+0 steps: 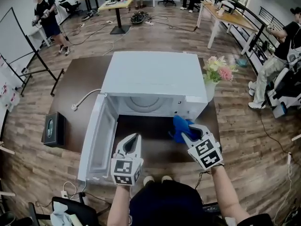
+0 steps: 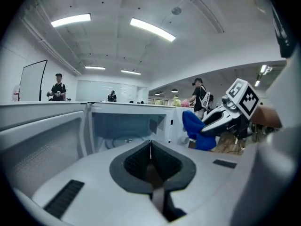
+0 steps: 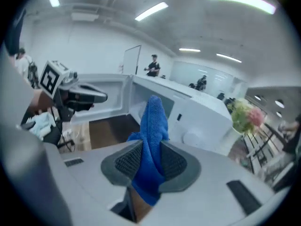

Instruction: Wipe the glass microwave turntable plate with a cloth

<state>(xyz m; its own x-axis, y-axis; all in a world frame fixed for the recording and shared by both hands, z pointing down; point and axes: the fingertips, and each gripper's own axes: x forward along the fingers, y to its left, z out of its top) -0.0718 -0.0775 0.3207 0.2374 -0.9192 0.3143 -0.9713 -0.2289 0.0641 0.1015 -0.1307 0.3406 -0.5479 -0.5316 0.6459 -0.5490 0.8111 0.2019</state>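
The dark table (image 1: 77, 81) carries the white microwave (image 1: 155, 76), and the biggest risk lies with that box: a hard push while wiping inside could shift it on the table or jolt the vase of flowers (image 1: 214, 76) that stands just beside its right side. The door (image 1: 96, 140) hangs open to the left, near the left gripper (image 1: 133, 140), and a careless swing of that hand could knock it or catch on it. The glass plate (image 1: 146, 103) lies on the floor of the oven's cavity, with neither gripper on it. Such a plate probably rests loose, so a sideways wipe may spin it, tip it or lift it off its seat, and glass dragged to the opening could fall and break. The left gripper's jaws are pressed together with nothing between them, so it is not ready to steady the plate. The right gripper (image 1: 186, 134) is clamped on the blue cloth (image 1: 180, 125), just outside the opening. The cloth stands up in a loose fold with only part of it pinched, so it could slip out, or the hard jaw tips could scrape the glass.
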